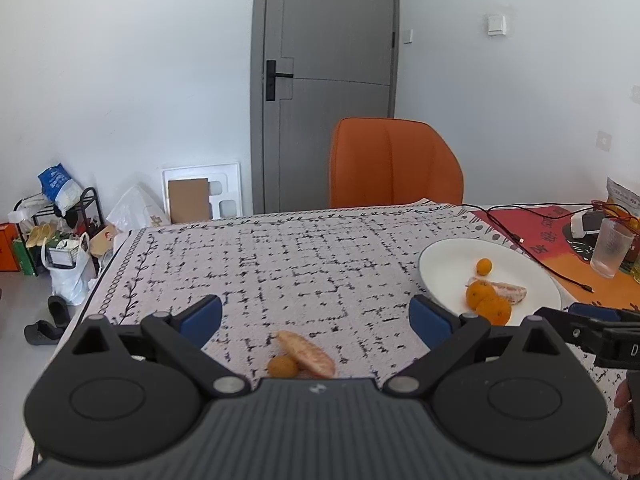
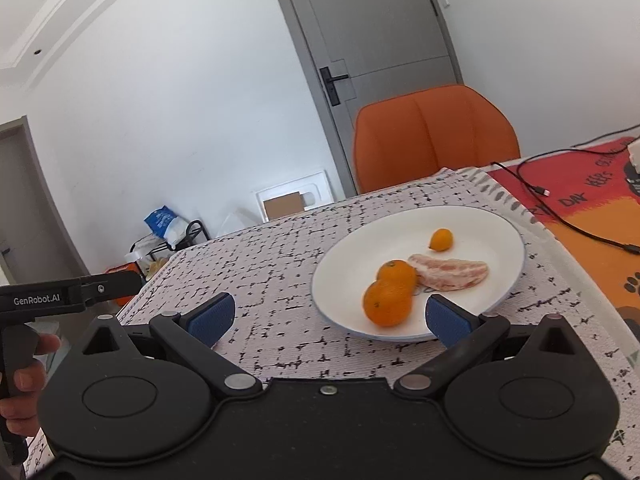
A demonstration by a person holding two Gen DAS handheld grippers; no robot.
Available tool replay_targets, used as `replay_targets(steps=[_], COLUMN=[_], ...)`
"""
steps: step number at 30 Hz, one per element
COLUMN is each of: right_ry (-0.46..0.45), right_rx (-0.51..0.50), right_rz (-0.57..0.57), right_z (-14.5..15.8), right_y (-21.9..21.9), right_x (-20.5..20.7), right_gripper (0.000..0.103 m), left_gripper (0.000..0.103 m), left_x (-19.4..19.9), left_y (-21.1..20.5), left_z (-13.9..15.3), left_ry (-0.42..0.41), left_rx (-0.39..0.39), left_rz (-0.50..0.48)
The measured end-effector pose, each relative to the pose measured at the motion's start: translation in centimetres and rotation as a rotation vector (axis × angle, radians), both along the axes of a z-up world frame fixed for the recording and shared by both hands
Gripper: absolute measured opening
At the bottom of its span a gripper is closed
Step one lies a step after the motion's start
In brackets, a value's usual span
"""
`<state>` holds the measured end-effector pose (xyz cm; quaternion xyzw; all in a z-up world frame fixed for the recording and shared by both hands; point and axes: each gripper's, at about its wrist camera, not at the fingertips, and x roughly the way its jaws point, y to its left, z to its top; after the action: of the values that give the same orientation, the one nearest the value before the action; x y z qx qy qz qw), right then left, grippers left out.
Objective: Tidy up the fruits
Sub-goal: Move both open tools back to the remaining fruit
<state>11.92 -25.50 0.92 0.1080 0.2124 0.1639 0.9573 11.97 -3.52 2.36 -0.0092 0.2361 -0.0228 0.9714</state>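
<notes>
Now, both my left tongs (image 1: 316, 318) and right tongs (image 2: 330, 316) gape empty; I should straddle the wedge (image 1: 307, 354) squarely, squeeze softly, then carry it to the plate (image 1: 448, 258).

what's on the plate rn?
On the plate: two oranges touching near the front, a small kumquat apart toward the back, and a peeled pomelo segment beside the oranges. The oranges hide the segment's near end and the plate under them.
</notes>
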Motion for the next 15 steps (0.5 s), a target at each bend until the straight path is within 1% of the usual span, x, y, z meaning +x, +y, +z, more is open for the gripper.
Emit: replay_targets(steps=[4,8,12,15], right_ry=[-0.007,-0.001,0.007,0.014], right_rx=[-0.017,-0.029,-0.046,-0.047], right_rz=[0.026,0.053,0.068,0.091], right_z=[0.1,0.1,-0.1,-0.2], right_y=[1.1,2.1,3.3,4.1], right_x=[-0.1,0.0,0.1,0.2], right_gripper=[0.103,0.103,0.103,0.103], left_gripper=[0.099,0.103,0.103,0.103], left_x=[-0.4,-0.7,-1.1,-1.3], left_y=[1.0,2.0,3.3,4.3], left_z=[-0.3,-0.7,-1.0,-1.2], left_ry=[0.003,0.012,0.019,0.027], left_rx=[-0.010,-0.026,-0.074,-0.090], left_rz=[0.017,0.036,0.047,0.060])
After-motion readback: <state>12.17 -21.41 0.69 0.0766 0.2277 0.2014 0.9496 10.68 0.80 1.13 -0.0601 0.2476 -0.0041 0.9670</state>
